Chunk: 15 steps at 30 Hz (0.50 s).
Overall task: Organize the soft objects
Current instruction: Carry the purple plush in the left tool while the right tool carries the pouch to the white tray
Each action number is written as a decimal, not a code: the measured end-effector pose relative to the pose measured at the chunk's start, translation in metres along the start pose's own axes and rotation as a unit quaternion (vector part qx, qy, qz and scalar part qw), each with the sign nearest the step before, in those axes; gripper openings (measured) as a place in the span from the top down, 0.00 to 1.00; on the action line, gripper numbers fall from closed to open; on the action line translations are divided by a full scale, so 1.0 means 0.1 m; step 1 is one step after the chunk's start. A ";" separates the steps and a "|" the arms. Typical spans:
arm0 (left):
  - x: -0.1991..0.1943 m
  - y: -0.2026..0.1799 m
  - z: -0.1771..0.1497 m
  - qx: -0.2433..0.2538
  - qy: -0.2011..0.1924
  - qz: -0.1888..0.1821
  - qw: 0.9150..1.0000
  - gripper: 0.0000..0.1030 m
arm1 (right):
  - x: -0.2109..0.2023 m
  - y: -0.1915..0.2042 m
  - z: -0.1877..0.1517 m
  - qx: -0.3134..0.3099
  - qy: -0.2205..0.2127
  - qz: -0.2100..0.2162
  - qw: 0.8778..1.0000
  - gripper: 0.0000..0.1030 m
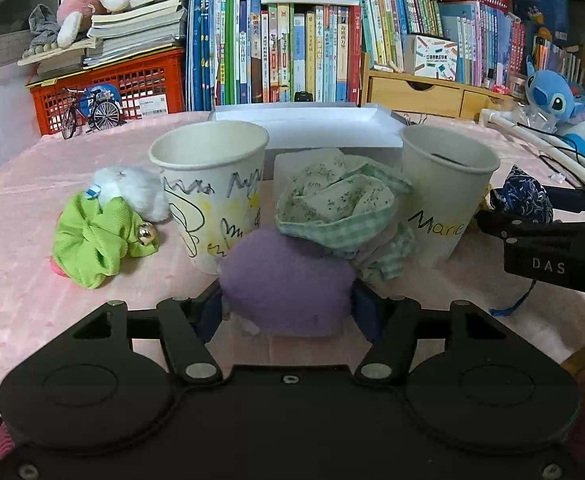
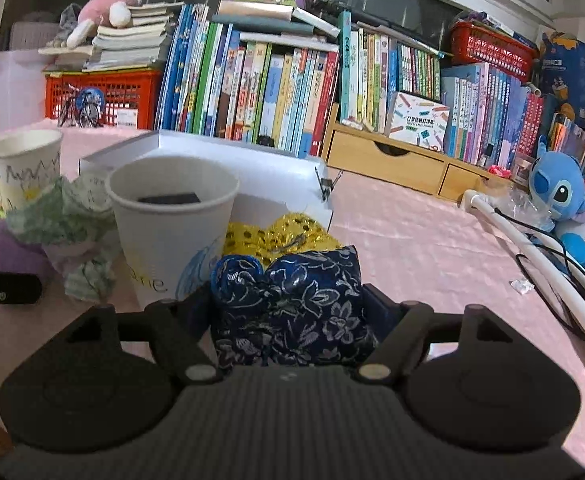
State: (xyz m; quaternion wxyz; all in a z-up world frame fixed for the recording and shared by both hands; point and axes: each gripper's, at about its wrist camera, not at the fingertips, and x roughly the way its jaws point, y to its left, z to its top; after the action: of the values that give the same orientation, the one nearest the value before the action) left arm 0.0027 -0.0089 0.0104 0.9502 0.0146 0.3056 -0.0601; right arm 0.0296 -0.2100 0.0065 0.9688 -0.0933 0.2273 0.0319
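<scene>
The left gripper grasps a soft purple fabric pouch between its jaws at lower centre of the left wrist view. The pouch sits low, near or on the pink-clothed bench; contact cannot be confirmed. The right gripper has its jaws clenched on a dark blue floral brocade pouch at lower centre of the right wrist view. Each gripper pinches its item across the middle, which probably keeps the limp fabric from slipping.

Two paper cups stand ahead as likely receptacles: a scribbled white paper cup at centre left and a white paper cup lettered "Marie" at centre right. A crumpled green checked cloth lies between them. A green scrunchie with a white fluffy toy lies at left.

Only the right wrist view shows a gold sequinned fabric behind the brocade pouch, and a dark object inside the lettered cup. Only the left wrist view shows the green scrunchie whole, and the right gripper from outside at the right edge
</scene>
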 end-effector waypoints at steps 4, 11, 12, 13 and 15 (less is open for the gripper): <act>-0.14 0.05 0.02 0.001 0.000 -0.008 1.000 0.40 | -0.09 0.00 0.03 0.001 -0.011 0.000 1.000 0.25; -0.55 0.21 0.19 -0.011 -0.031 -0.027 0.999 0.40 | -0.21 -0.05 0.14 0.012 -0.034 -0.001 0.999 0.25; -0.61 0.23 0.24 -0.008 -0.040 -0.028 0.999 0.40 | -0.23 -0.08 0.16 0.016 -0.036 0.002 0.999 0.25; -0.66 0.25 0.28 -0.006 -0.048 -0.029 0.998 0.40 | -0.24 -0.10 0.19 0.021 -0.037 0.007 0.999 0.25; -0.74 0.28 0.36 -0.003 -0.061 -0.035 0.998 0.40 | -0.25 -0.15 0.24 0.034 -0.037 0.015 0.999 0.25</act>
State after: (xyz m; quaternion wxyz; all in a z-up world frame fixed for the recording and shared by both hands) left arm -0.0324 0.0248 0.0826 0.9643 -0.0022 0.2479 -0.0928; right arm 0.0190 -0.2205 0.0415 0.9787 -0.0553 0.1933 0.0417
